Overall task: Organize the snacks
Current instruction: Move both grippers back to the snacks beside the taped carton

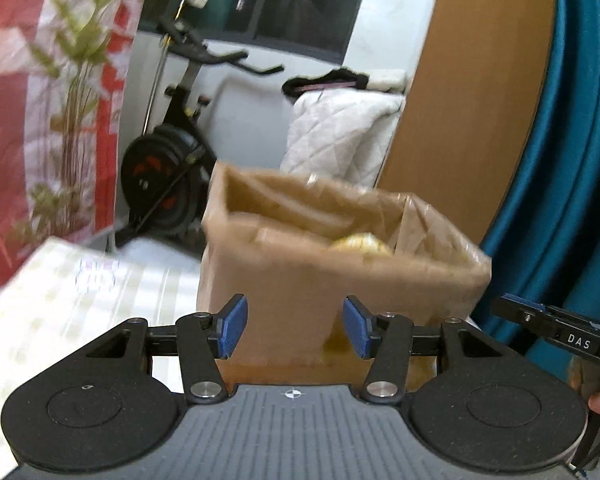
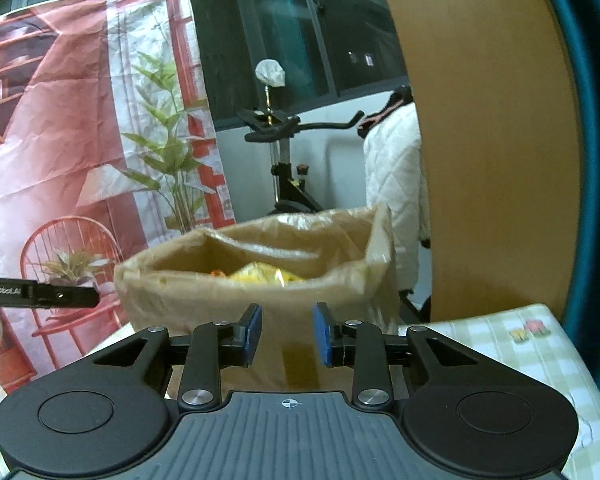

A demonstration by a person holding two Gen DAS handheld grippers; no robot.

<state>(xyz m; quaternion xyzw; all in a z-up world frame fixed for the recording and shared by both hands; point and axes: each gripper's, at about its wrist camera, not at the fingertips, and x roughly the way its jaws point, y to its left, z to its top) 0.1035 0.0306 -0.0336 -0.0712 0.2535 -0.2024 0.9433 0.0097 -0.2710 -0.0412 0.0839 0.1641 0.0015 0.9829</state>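
Checked-cloth desk [image 2: 540, 344] carries an open brown box [image 1: 340, 276] lined with plastic, yellow snack packets [image 2: 264, 274] inside. Left gripper [image 1: 296, 332] and right gripper [image 2: 287, 334] sit near it, jaws parted, nothing held.

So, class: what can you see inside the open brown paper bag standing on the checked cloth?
Inside the brown paper bag, a crinkled yellow snack packet shows above the rim, with a small orange item beside it. The bag's front wall hides anything lower down.
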